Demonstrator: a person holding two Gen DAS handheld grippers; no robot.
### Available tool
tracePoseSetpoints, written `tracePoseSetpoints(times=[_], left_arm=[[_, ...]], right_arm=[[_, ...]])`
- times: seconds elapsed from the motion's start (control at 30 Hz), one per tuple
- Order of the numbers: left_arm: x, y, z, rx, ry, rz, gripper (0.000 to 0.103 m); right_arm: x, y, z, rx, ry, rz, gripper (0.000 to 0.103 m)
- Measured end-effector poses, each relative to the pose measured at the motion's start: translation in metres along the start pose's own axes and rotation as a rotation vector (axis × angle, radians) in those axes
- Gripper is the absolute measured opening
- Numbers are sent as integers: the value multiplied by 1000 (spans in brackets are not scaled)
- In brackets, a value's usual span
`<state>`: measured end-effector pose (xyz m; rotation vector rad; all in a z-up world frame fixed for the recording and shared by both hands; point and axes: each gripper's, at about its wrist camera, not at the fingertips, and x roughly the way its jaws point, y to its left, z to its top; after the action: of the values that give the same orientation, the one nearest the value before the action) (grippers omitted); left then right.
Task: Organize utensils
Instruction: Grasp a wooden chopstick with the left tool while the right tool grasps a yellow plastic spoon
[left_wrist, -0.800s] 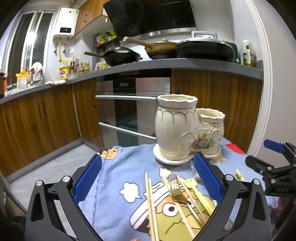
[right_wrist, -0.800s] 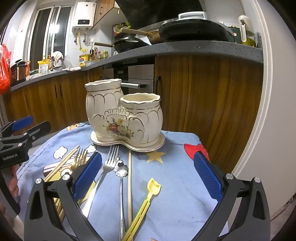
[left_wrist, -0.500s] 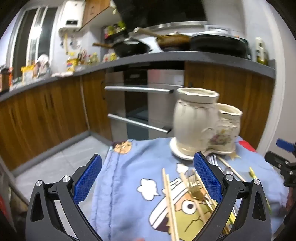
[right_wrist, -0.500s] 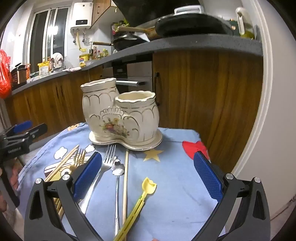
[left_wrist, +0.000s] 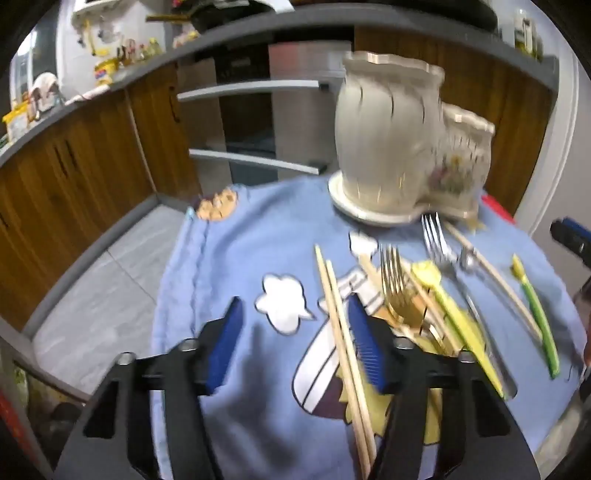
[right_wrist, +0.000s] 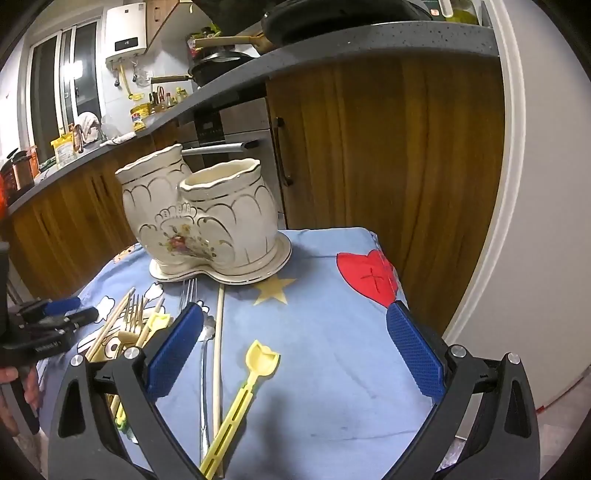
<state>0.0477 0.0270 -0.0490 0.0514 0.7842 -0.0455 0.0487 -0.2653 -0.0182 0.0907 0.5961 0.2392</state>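
Note:
A cream double ceramic utensil holder (left_wrist: 399, 147) (right_wrist: 207, 218) stands on its saucer at the far side of the blue cartoon cloth. Loose utensils lie in front of it: a pair of wooden chopsticks (left_wrist: 340, 325), a gold fork (left_wrist: 397, 291), a silver fork (left_wrist: 437, 243), a yellow-green spoon (left_wrist: 454, 317) and a yellow scoop (right_wrist: 245, 384). My left gripper (left_wrist: 295, 347) is partly open, low over the cloth, its right finger beside the chopsticks, holding nothing. My right gripper (right_wrist: 291, 354) is open and empty above the scoop and a single chopstick (right_wrist: 219, 350).
The small table's cloth (right_wrist: 332, 332) ends close on all sides, with grey tiled floor (left_wrist: 92, 280) at the left. Wooden kitchen cabinets (right_wrist: 388, 147) and an oven (left_wrist: 258, 122) stand behind. A white wall (right_wrist: 535, 221) is at the right.
My left gripper has dropped toward the cloth, tilted down and narrowed its jaws next to the chopsticks. My right gripper has risen a little and tilted down; it stays open.

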Motion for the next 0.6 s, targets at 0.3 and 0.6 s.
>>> tracePoseSetpoints(times=[0.3,0.6], left_arm=[[3,-1,-10,18,60,-19,42],[4,-17,-10,87,70,-10,25]], right_arm=[[1,0,1,-7,9,-14,98],[5,1,-1,-19,35,-13,98]])
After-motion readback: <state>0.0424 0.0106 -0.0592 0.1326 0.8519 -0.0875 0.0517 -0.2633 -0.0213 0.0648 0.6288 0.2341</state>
